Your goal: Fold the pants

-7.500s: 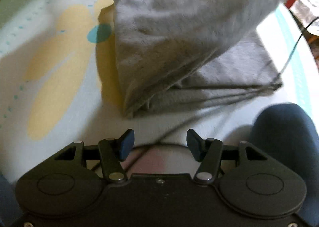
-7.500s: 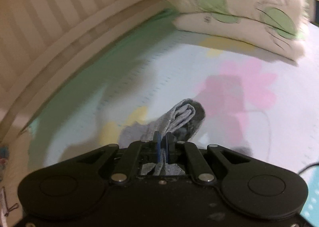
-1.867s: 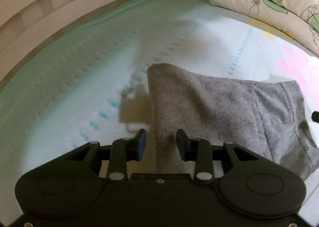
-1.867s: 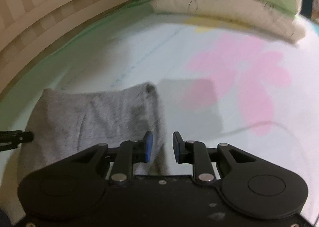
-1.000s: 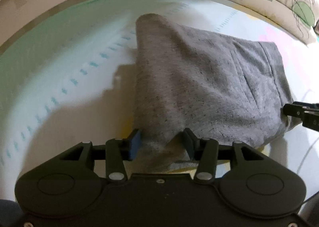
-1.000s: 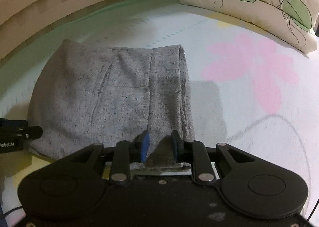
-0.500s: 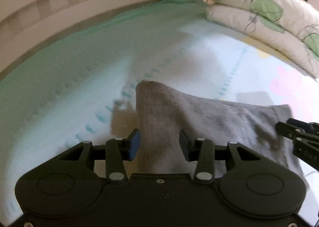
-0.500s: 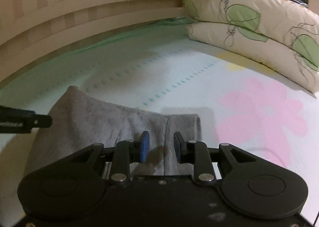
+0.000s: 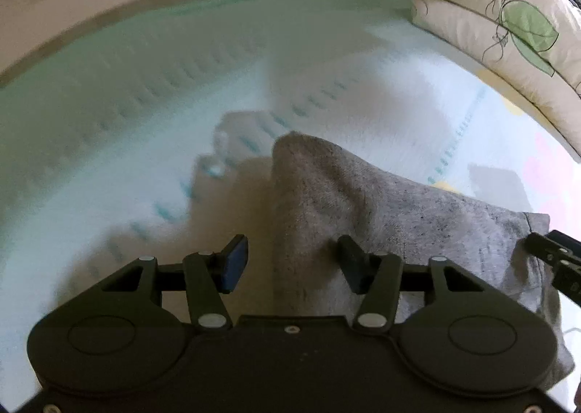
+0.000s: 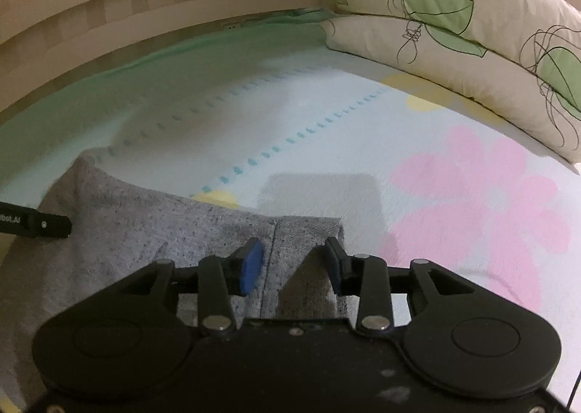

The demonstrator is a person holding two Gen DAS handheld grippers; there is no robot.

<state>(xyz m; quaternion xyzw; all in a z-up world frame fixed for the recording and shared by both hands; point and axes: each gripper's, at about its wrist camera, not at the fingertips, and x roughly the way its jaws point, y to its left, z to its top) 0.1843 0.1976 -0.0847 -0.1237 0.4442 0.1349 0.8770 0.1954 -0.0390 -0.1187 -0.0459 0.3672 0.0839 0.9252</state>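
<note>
Now your left claw (image 9: 290, 264) and right claw (image 10: 293, 266) are both opening, pads clear of the folded grey pants (image 9: 381, 209) lying between them on the flowered bedsheet (image 10: 363, 144) (pillows (image 10: 454, 31) stacked beyond). A second ago each claw pinched a raised edge of cloth; the pants have since dropped flat beneath them.

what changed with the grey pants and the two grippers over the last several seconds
The right gripper, clamped on a bunch of grey cloth earlier, let go; its jaws are opening with the pants' right edge loose between them. The left gripper is opening too, around the left corner. The pants, draped up in a loose heap earlier, now lie flatter on the bedsheet. The pillows stayed at the head of the bed.
</note>
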